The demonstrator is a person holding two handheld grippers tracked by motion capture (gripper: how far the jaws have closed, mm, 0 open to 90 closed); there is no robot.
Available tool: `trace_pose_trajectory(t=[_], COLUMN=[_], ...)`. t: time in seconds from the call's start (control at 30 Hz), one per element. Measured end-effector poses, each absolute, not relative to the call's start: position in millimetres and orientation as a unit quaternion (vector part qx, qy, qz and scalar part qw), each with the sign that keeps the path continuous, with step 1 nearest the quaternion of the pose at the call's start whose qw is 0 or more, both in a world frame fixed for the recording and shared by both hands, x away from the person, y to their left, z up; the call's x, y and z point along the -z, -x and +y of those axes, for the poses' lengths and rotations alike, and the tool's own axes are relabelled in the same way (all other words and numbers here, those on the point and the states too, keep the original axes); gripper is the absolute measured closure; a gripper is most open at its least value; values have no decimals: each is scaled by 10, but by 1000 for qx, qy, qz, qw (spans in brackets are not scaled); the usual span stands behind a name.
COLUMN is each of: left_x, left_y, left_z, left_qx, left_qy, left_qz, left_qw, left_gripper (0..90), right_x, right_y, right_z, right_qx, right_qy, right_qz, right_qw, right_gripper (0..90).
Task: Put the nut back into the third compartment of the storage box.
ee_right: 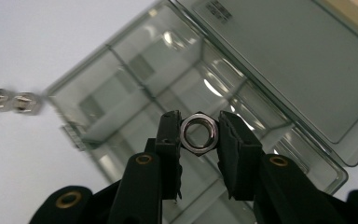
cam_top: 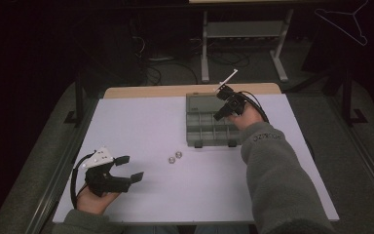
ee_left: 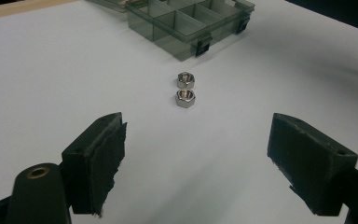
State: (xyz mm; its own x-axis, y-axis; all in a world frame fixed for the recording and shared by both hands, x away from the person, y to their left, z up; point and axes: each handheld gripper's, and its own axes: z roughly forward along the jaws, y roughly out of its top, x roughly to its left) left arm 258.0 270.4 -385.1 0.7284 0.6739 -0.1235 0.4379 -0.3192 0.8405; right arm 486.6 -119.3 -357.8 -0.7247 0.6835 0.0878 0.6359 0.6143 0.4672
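Item: hex nut (ee_right: 198,132), steel, bright finish. Quantity in hand: 1. Location: clamped between the jaws of the right gripper (cam_top: 225,103), held above the open compartment box (cam_top: 193,127) at the far right of the table (cam_top: 141,126).

Handling, judged: small, rigid and dense for its size; smooth metal, likely to slip if pinched on its corners. Best taken across 2 opposite flats, as the right gripper view shows it now, bore facing the camera. Not fragile; a drop would probably bounce or roll it away.

Item: loose hex nuts, quantity 2: nearer nut (ee_left: 185,98) and farther nut (ee_left: 185,80). Location: side by side, almost touching, on the bare table between the left gripper (cam_top: 129,168) and the box, a little in front of the box's latch side.

Item: compartment box, quantity 1. Translucent grey plastic, lid (ee_right: 289,56) thrown back, dividers visible, 2 dark latches (ee_left: 203,47) on the front wall. Compartments in view look empty.

Item: grippers, quantity 2. Right: closed on the held nut. Left: jaws wide apart, nothing between them, low over the near left of the table, aimed toward the 2 loose nuts.

Total nuts counted: 3.
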Motion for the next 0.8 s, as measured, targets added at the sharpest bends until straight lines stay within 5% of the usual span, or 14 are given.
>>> trace_pose_trajectory(t=[0.8], left_x=[3850], left_y=[-2579], left_z=[2713], left_qx=[-124], left_qy=[-802], left_qz=[346], left_qw=[470], left_gripper=[182], right_x=[3886], right_y=[-5032], right_z=[-1198], right_qx=[-219], right_qy=[-399], right_qz=[889], right_qw=[52], right_gripper=[642])
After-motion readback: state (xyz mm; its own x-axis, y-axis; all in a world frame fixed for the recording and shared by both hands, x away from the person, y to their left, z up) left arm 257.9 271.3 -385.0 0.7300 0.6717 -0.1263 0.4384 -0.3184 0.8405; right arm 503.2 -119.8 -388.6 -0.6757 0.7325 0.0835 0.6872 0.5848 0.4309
